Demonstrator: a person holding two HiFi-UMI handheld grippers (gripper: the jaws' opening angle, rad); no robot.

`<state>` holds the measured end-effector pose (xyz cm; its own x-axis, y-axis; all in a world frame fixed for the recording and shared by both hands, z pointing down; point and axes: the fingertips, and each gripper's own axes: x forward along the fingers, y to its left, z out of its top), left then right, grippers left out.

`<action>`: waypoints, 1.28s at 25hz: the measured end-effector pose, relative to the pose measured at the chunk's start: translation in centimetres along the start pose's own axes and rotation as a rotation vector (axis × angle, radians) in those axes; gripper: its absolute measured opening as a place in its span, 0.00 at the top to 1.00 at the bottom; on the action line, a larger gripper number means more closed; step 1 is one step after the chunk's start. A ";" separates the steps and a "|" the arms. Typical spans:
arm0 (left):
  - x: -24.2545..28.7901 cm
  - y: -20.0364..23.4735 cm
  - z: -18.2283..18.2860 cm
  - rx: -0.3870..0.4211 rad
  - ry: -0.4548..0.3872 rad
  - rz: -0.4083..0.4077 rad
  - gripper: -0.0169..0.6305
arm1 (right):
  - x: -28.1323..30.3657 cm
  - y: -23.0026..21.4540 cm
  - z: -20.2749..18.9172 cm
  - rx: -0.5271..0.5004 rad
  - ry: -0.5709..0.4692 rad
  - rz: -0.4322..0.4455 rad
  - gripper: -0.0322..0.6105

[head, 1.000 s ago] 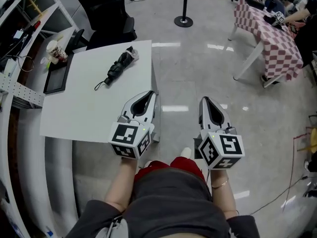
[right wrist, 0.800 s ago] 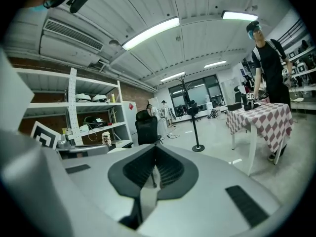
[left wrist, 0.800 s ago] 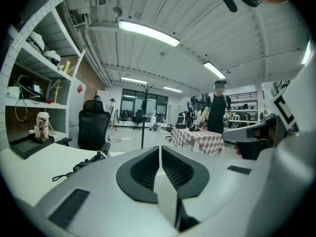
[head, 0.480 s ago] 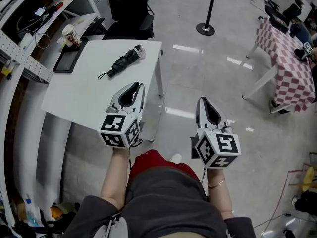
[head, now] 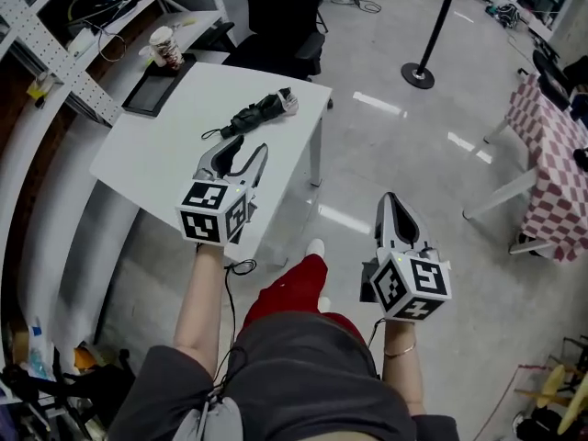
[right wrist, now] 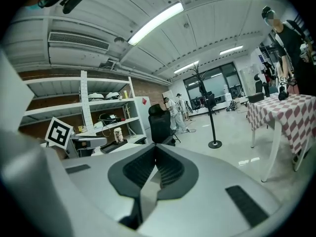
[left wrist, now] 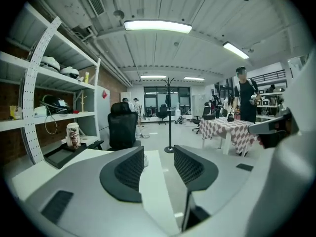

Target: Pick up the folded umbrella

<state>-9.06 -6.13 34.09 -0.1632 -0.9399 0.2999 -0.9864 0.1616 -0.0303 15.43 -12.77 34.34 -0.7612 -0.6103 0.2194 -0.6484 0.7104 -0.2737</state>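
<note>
White table (head: 156,154) with black folded umbrella (head: 260,115); left gripper (head: 250,145) jaws just opening, empty; right gripper (head: 392,197) jaws together.
</note>
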 end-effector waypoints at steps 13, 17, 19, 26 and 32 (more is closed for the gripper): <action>9.6 7.3 -3.4 0.045 0.175 0.033 0.58 | 10.8 -1.0 -0.1 -0.047 0.100 0.084 0.92; 12.7 9.1 -4.9 0.051 0.235 0.013 0.55 | 15.4 -0.7 0.2 -0.060 0.134 0.117 0.92; 13.8 9.9 -6.0 0.048 0.266 0.006 0.55 | 17.5 -0.3 0.1 -0.065 0.155 0.136 0.92; 16.7 12.3 -10.0 0.085 0.380 0.003 0.54 | 23.0 1.2 -0.8 -0.099 0.230 0.195 0.92; 18.7 13.5 -13.1 0.265 0.475 0.010 0.53 | 25.9 1.2 -1.6 -0.115 0.279 0.209 0.92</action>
<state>-25.18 -17.62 51.74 -0.2061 -0.6894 0.6944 -0.9662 0.0311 -0.2559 -5.05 -27.15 41.19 -0.8406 -0.3399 0.4216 -0.4637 0.8540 -0.2359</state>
